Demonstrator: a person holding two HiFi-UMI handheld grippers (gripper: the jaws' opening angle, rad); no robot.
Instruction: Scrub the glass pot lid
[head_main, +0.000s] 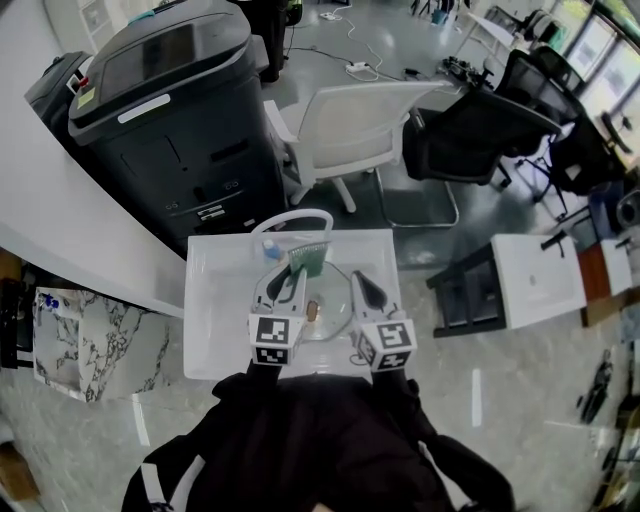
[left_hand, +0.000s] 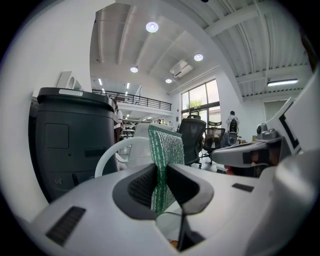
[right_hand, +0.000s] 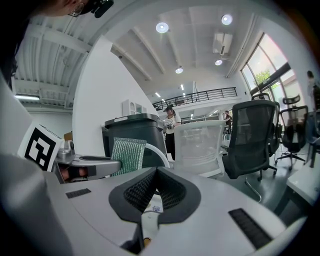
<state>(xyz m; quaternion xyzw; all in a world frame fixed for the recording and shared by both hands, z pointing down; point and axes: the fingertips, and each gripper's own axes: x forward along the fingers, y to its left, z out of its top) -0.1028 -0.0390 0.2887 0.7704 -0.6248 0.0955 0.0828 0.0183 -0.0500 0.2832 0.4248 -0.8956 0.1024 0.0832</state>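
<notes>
well behind the sink stands a large black office printer (head_main: 170, 120), and to its right are a white mesh-backed chair (head_main: 355, 125) and a black office chair (head_main: 480, 135), both on the grey floor. nearer the person, a white rectangular sink (head_main: 215, 300) sits level with a white counter, and an arched white faucet (head_main: 295, 216) rises at its far rim. inside the basin lies the glass pot lid (head_main: 330, 325), roughly centred, its clear dome hard to trace against the white. both grippers reach into the sink from the near side, their marker cubes side by side. the left gripper (head_main: 294, 278) is over the lid's left part, and its own view shows its jaws clamped on a green scrub pad (head_main: 308, 260), which stands upright between the ribbed pads and sticks out well past the tips toward the faucet. the right gripper (head_main: 362, 286) is at the lid's right edge. its own view shows its jaws drawn together, apparently pinching the lid's rim, though the glass there is too thin and clear to be sure. a small brownish knob (head_main: 313, 312) marks the lid's middle, between the two grippers. a small bottle with a blue cap (head_main: 269, 249) stands just left of the pad, near the faucet's foot.
</notes>
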